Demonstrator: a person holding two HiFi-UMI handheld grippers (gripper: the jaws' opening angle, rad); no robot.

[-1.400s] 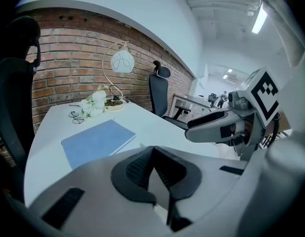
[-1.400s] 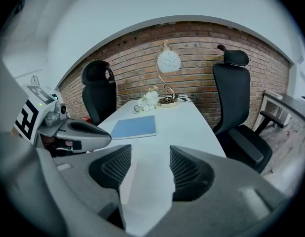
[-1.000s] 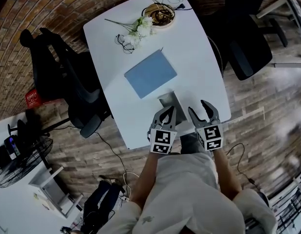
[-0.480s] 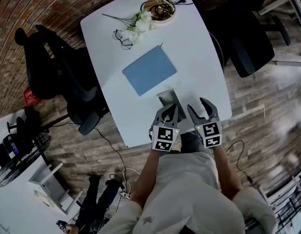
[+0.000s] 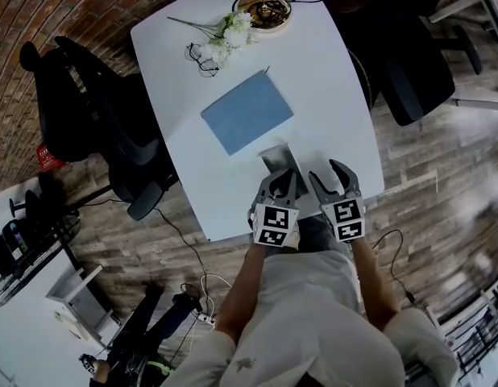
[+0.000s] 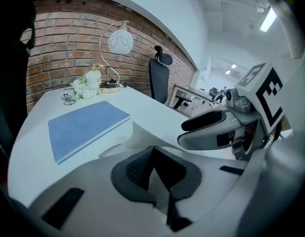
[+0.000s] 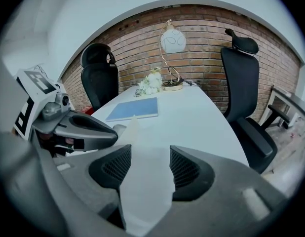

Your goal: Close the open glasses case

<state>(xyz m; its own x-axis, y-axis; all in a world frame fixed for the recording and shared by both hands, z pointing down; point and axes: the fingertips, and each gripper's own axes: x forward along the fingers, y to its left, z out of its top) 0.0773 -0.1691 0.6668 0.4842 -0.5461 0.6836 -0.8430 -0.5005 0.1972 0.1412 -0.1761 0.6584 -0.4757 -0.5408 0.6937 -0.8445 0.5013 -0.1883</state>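
Observation:
The pale grey glasses case lies open near the front edge of the white table, its lid raised. It shows as a pale shape just beyond my left gripper's tips. My left gripper is shut, its dark pads meeting at the tips right at the case's near end; I cannot tell whether it pinches anything. My right gripper is open just right of the case, with only table between its pads. The case's pointed lid edge rises beside the left gripper.
A blue notebook lies mid-table behind the case. Further back are spectacles, white flowers and a globe lamp. Black office chairs stand on the left and on the right. The table's front edge is at my wrists.
Both grippers have edged slightly forward towards the case, and the head view has drifted a little. The case and the notebook lie where they were.

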